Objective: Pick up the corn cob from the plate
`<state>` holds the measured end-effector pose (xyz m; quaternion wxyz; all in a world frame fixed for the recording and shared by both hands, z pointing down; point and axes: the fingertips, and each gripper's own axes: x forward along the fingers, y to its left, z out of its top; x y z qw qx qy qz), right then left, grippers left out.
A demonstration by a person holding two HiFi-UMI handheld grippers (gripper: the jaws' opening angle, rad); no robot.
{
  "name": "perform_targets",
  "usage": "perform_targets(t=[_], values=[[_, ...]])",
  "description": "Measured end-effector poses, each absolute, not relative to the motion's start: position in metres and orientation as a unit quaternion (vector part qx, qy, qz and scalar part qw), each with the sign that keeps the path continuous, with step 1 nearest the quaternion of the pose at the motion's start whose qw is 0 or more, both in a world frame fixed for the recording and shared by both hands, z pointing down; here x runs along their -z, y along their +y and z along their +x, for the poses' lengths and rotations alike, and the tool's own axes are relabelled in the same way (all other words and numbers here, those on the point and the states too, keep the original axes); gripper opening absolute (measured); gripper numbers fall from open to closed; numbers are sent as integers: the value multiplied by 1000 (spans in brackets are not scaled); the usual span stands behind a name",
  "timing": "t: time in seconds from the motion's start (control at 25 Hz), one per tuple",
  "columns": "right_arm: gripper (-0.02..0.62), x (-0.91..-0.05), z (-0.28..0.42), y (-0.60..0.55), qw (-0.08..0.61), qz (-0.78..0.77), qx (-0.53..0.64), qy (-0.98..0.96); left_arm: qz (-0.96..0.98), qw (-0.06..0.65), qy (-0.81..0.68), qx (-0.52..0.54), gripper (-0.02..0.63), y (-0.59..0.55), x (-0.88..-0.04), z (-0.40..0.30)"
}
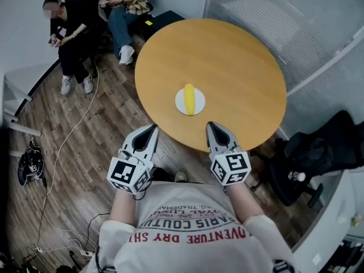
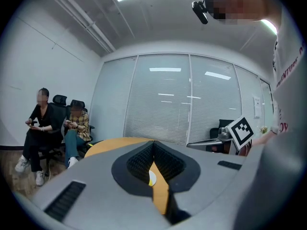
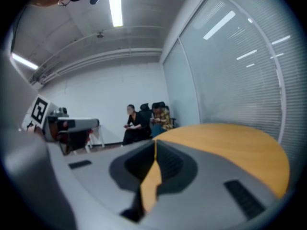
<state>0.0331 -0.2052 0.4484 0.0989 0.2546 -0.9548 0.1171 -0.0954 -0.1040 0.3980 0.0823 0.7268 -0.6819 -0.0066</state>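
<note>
A wood floor (image 1: 74,152) and blind-covered glass walls (image 1: 318,27) surround a round orange table (image 1: 239,56), with two seated people (image 1: 77,24) in the far corner. At the table's near edge hover the left gripper (image 1: 152,127) and the right gripper (image 1: 210,124), each clenched with its jaws meeting at the tips and nothing between them. Beyond and between them, well onto the table, the corn cob (image 1: 189,98) lies on a small white plate (image 1: 180,103), its length pointing away from the person. It is probably stiff, fairly light and round enough to roll, so a hold across its middle, jaws on the long sides, seems safest. The left gripper view shows only a sliver of plate and yellow, the right gripper view no cob at all, and the kernels are too small to make out.
</note>
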Motion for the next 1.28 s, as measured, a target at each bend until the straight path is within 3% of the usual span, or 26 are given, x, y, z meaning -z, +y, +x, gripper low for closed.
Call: perform_targets(t=[0.72, 1.2, 1.24, 1.28], values=[[29, -494, -26, -308, 146, 398, -184, -887, 833, 125, -538, -26, 32, -280, -427, -170], [33, -586, -70, -320, 260, 425, -243, -832, 872, 168, -451, -87, 32, -329, -496, -210], [52, -593, -73, -321, 271, 424, -244, -829, 874, 172, -446, -89, 32, -331, -501, -211], [124, -601, -76, -322, 281, 420, -246, -827, 875, 175, -443, -91, 32, -333, -506, -212]])
